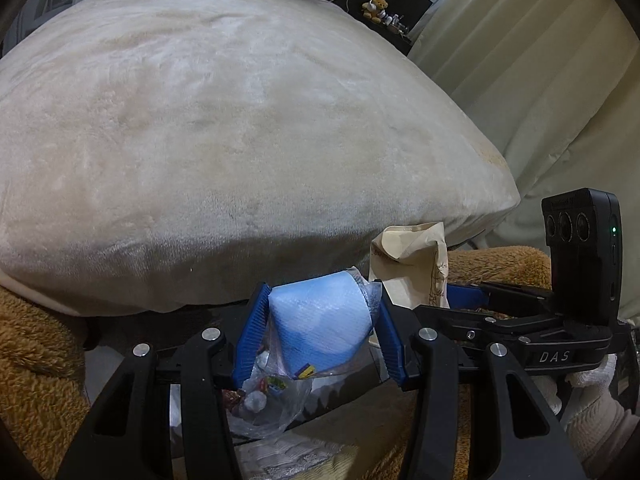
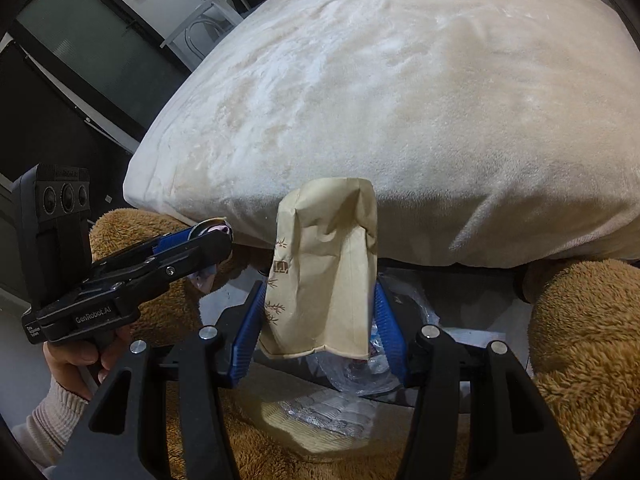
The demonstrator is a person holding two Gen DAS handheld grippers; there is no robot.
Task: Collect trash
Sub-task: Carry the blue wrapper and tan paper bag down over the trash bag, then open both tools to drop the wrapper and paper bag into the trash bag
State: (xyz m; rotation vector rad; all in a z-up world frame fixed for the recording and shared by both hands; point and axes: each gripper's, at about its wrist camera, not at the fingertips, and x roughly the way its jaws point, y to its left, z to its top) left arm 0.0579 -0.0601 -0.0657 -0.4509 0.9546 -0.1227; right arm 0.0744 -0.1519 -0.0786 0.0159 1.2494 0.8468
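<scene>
Cream plush covered the bed, whose edge rose behind both grippers. Brown fleece lay below. Between the blue pads of the right gripper stood a tan paper bag, pinched upright. The left gripper clamped a blue tissue pack the same way. Under each hung a clear plastic bag, holding what looked like small wrappers.

Plush cream blanket, matt creased paper bag, clear glossy plastic bag
</scene>
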